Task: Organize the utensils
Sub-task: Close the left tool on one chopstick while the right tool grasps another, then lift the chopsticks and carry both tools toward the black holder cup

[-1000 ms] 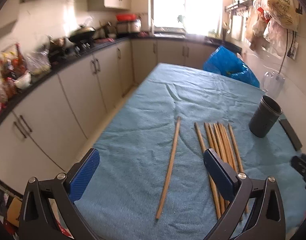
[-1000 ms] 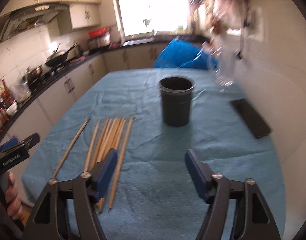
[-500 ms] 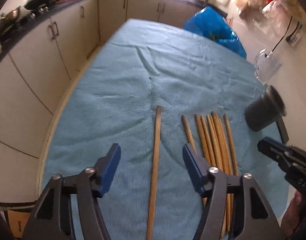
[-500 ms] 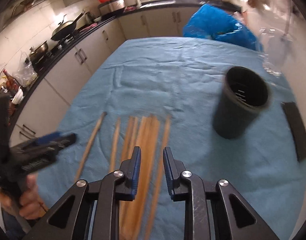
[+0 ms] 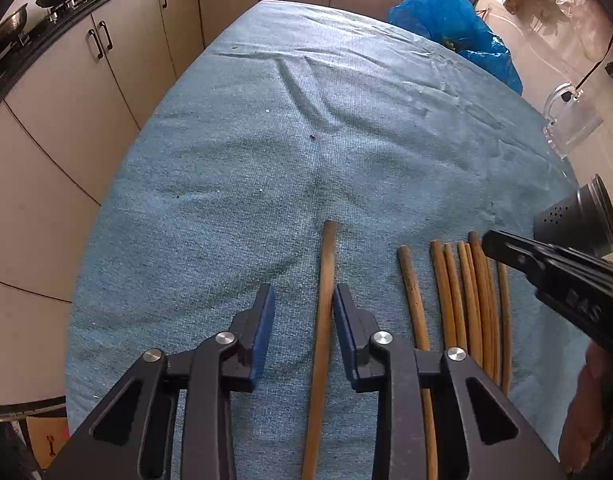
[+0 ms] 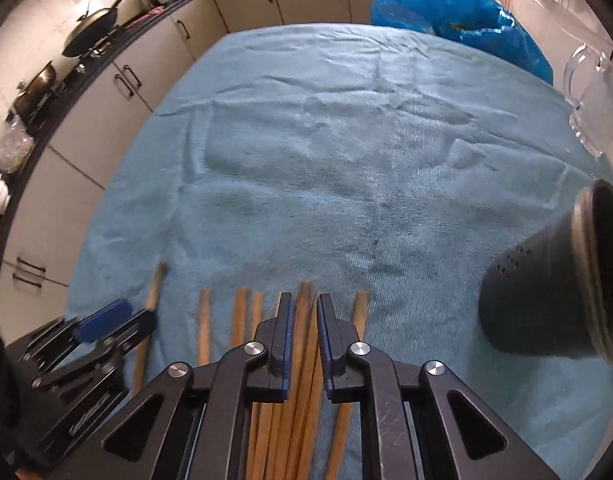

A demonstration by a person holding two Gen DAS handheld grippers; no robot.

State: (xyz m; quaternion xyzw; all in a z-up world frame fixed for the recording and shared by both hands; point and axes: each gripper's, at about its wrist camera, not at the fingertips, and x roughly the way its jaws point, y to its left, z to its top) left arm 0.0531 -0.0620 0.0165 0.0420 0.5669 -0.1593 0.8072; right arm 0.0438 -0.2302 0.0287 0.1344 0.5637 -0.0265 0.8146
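Note:
Several wooden chopsticks lie side by side on the blue towel (image 5: 306,140). One lone chopstick (image 5: 326,280) lies to the left of the bundle (image 5: 466,292). My left gripper (image 5: 302,300) is low over the lone chopstick, jaws part open, the stick against the right pad. My right gripper (image 6: 305,312) straddles a chopstick (image 6: 304,292) in the middle of the bundle, jaws nearly closed around it. The dark perforated holder (image 6: 554,292) stands to the right, and also shows in the left wrist view (image 5: 578,220).
A blue plastic bag (image 6: 446,12) sits at the far end of the table. A clear glass mug (image 6: 590,96) stands at the right edge. Kitchen cabinets (image 5: 106,80) run along the left, beyond the table's edge.
Both grippers have come down towards the chopsticks. The left jaws have narrowed around the lone chopstick. The right jaws closed earlier and now sit low over the bundle.

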